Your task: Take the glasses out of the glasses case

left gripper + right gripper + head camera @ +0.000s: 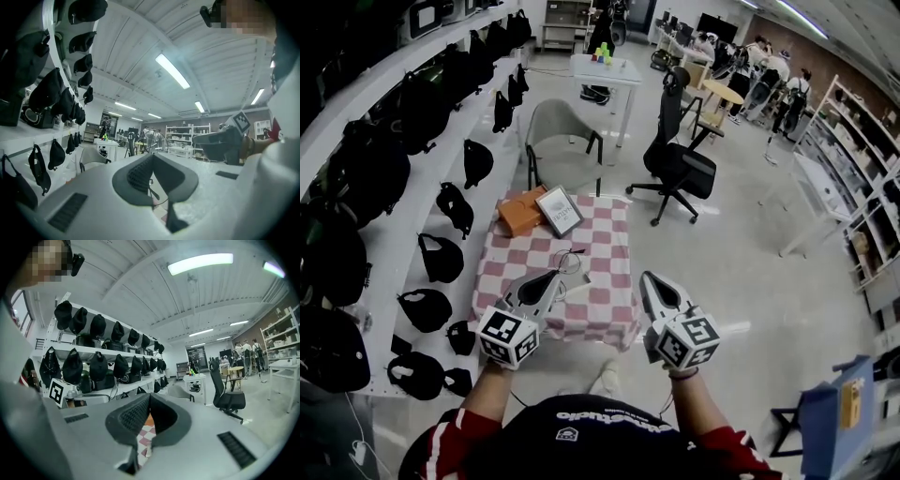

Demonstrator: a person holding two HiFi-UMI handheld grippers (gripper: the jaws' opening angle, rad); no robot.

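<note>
Thin wire-framed glasses [571, 262] look already out of the orange boxy glasses case [521, 214] at the red-checked counter's [614, 239] far-left corner. Left hand-held gripper [557, 277] is clamped on them, right hand-held gripper [646, 278] has jaws together w/ nothing between — task approx. done.

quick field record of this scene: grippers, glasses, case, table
left gripper: shut on the glasses, a thin wire part between the jaws
right gripper: jaws together, nothing between them
glasses: at the left gripper's tips, over the table
orange case: far left of the checked table, beside a framed card
task state: glasses apart from the case
</note>
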